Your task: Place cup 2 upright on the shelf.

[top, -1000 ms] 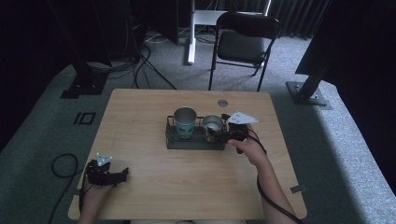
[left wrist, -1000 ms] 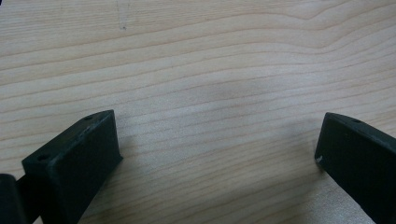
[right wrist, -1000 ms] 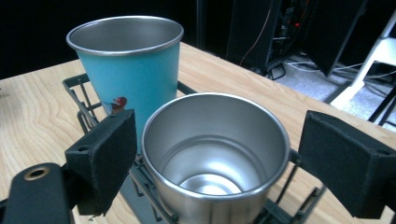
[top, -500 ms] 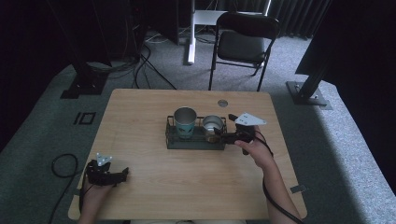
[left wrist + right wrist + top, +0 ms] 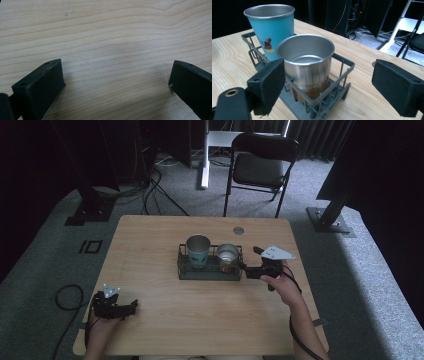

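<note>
You are at the approach step: your right gripper (image 5: 251,262) hangs just beside the right end of the wire rack (image 5: 209,273), fingers (image 5: 268,82) spread wide and holding nothing, lined up on the steel cup (image 5: 308,63) that stands upright in the rack's right-hand compartment. The next move, as I judge it, calls for you to carry the fingers forward until they straddle the cup's wall above the rack's rim, then close; watch the near finger, which sits close to the wire and could snag it. The steel cup looks empty inside. The blue cup (image 5: 270,26) stands upright in the left-hand compartment, just beside the steel one; its inside is hidden. Your left gripper (image 5: 116,306) rests low on the worktop (image 5: 150,235) near its front left corner, well apart from the rack, fingers (image 5: 41,86) wide and empty
</note>
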`<state>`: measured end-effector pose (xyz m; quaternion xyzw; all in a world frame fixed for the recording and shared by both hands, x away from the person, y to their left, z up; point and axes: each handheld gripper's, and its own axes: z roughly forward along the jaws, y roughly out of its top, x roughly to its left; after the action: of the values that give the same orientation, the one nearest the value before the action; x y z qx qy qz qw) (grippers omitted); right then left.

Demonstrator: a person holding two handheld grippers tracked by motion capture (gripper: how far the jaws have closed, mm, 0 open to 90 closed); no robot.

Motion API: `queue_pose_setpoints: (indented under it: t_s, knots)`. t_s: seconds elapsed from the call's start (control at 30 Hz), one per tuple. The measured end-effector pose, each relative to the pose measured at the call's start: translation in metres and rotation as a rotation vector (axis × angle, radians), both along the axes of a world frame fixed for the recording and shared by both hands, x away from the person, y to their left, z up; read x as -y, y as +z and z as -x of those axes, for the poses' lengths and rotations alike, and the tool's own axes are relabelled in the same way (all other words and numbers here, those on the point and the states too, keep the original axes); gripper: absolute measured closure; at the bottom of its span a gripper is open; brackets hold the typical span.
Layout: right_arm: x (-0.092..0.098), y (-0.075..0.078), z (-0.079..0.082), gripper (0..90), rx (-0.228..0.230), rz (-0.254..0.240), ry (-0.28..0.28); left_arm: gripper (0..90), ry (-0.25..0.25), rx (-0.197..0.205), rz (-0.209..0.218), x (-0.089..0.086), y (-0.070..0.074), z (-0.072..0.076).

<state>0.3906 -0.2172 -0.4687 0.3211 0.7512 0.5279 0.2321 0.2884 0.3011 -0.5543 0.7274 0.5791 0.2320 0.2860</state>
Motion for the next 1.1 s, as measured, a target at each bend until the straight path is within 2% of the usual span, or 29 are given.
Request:
queue_pose_setpoints:
  t_s: [0.53,0.97,1.1]
  knots:
    - [0.018,-0.021,0.017,11.6,-0.026,0.013,-0.020,0.4,0.001,0.001,0.000,0.000,0.000,0.000]
    - [0.036,-0.043,0.030,11.6,-0.085,0.033,-0.057,0.4,0.001,0.001,0.001,0.000,0.000,0.000]
    - [0.044,-0.050,0.034,11.6,-0.089,0.039,-0.072,0.4,0.001,0.000,0.000,0.000,0.000,0.000]
